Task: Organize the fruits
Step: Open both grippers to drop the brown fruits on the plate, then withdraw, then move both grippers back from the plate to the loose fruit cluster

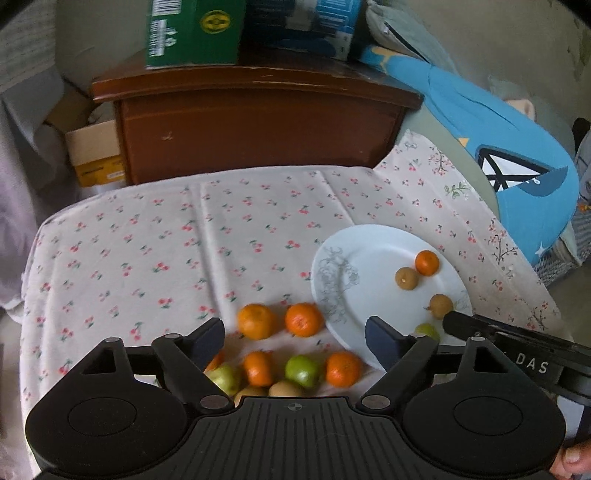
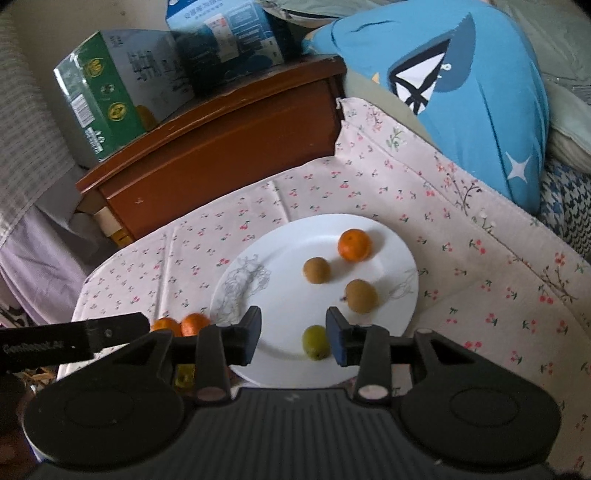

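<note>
Left wrist view: left gripper [image 1: 295, 341] jaws spread wide, nothing between the pads. Loose fruit pile on the cherry-print cloth [image 1: 147, 240] sits low centre, framed by the fingers: two oranges [image 1: 256, 320] side by side in the upper row, below them another orange [image 1: 258, 367], a green fruit [image 1: 303, 371] and an orange [image 1: 343, 369] to its right, plus a pale green one [image 1: 225, 378] and brownish ones at the gripper body edge. White plate [image 1: 369, 254] right of centre holds an orange and brown fruits; one green fruit is partly hidden by the other gripper's black body coming in from the lower right. Brown wooden cabinet [image 1: 258, 122] upper centre, green box [image 1: 192, 33] on top.

Right wrist view: right gripper [image 2: 293, 338] jaws partly open, pads clear of everything. Green fruit [image 2: 316, 341] lies on the white plate [image 2: 288, 251] just inside the right pad, not gripped. Further up the plate: two brown fruits [image 2: 316, 270] and one orange [image 2: 354, 244], all apart. Two oranges [image 2: 195, 323] show off the plate at left, behind the left finger. Blue cushion [image 2: 480, 92] upper right.
</note>
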`<move>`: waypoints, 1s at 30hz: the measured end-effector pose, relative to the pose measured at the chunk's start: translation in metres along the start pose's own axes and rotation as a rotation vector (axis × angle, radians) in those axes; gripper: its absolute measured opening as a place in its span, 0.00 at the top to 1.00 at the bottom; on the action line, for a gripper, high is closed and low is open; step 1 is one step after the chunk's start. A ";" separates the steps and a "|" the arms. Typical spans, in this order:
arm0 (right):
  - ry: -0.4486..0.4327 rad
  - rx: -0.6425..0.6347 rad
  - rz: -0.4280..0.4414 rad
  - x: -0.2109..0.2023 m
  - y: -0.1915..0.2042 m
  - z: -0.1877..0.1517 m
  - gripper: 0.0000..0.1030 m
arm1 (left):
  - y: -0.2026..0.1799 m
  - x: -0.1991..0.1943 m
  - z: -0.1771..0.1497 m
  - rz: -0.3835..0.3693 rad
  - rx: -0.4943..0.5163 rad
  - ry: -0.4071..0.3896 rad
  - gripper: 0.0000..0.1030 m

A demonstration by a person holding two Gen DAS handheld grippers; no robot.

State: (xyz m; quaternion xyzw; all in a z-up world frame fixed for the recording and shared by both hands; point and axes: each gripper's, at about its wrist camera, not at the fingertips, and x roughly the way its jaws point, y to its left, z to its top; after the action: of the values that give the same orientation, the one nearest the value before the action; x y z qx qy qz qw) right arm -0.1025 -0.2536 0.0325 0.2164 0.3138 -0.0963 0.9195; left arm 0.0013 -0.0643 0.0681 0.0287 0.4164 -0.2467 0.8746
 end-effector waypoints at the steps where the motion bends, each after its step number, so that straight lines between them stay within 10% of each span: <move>1: -0.003 -0.007 0.002 -0.001 0.002 -0.002 0.62 | 0.003 -0.003 -0.002 0.006 -0.004 -0.001 0.18; 30: 0.055 -0.022 0.067 -0.013 0.030 -0.055 0.61 | 0.086 -0.027 -0.041 0.111 -0.120 0.029 0.16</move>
State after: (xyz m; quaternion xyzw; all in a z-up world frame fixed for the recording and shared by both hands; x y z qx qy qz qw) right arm -0.1324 -0.2018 0.0114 0.2191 0.3327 -0.0562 0.9155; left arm -0.0032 0.0330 0.0478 0.0029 0.4408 -0.1718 0.8810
